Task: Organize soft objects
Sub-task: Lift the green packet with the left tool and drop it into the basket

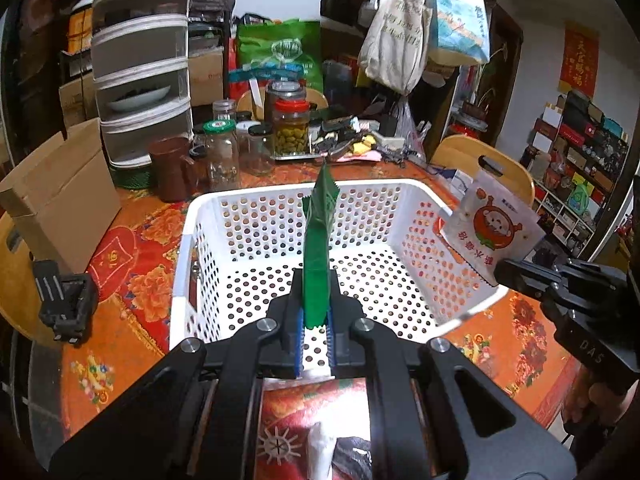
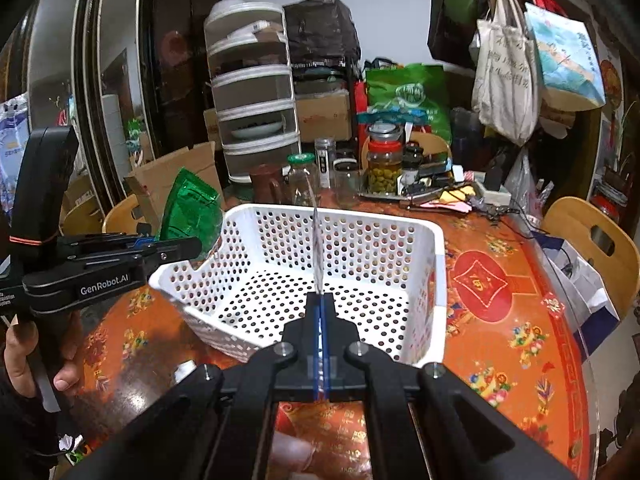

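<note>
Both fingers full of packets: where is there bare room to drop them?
The white basket is bare inside. Tablecloth right of it, toward the wooden chair, is open. Behind the basket, jars and clutter crowd the table.

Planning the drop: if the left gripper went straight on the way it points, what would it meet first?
Probably the perforated floor of the white basket; the left gripper, shut on the green packet, aims down into it. Depth is uncertain.

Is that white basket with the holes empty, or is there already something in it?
Empty. The white basket's perforated floor shows bare in both views; both packets are held above it.
</note>
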Demonstrator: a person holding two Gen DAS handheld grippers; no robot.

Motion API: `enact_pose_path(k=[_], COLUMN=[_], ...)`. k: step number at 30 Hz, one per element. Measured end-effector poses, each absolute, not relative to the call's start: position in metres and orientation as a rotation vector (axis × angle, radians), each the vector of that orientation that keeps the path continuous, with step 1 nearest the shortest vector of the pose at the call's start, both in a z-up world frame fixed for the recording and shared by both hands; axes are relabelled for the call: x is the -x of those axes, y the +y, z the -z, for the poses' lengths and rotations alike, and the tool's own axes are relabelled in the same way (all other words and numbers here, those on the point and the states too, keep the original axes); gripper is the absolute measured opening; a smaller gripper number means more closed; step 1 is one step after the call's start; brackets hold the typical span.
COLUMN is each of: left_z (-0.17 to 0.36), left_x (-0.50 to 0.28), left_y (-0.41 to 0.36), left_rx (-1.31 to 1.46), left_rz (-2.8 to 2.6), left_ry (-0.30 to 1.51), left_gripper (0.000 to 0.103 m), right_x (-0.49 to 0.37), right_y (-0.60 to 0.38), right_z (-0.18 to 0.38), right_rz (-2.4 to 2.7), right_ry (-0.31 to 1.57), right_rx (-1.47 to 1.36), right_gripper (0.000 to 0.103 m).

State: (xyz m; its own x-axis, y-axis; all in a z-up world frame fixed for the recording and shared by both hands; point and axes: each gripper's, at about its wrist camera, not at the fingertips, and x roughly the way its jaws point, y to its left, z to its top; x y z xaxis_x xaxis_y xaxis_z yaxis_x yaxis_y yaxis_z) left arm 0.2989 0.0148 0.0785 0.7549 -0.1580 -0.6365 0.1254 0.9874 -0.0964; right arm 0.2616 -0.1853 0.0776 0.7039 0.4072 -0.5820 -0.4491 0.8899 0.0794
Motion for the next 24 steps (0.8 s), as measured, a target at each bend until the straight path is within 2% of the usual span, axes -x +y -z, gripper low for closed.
enact_pose_path(k=[8,14,24], left_z=[-0.054,-0.017,0.01], left_x=[-0.362,-0.405,-0.422], left_y=[0.016,0.015,0.008], left_rx=[0.081,0.082,0.067], left_rz=[0.144,0.123,0.099], left_ry=[0.849,1.012,1.101], left_gripper=[0.007,0.007,0.007], right_x=[-0.315,-0.353,-0.378], right_y=[-0.166,-0.152,-0.142], right_z=[-0.058,-0.035,-0.009], right_rz=[-0.463,-0.441,-0.418], right_ry=[0.784,0.932,1.083], right_rx=[0.085,0.098,0.119], right_gripper=[0.0,0.0,0.0])
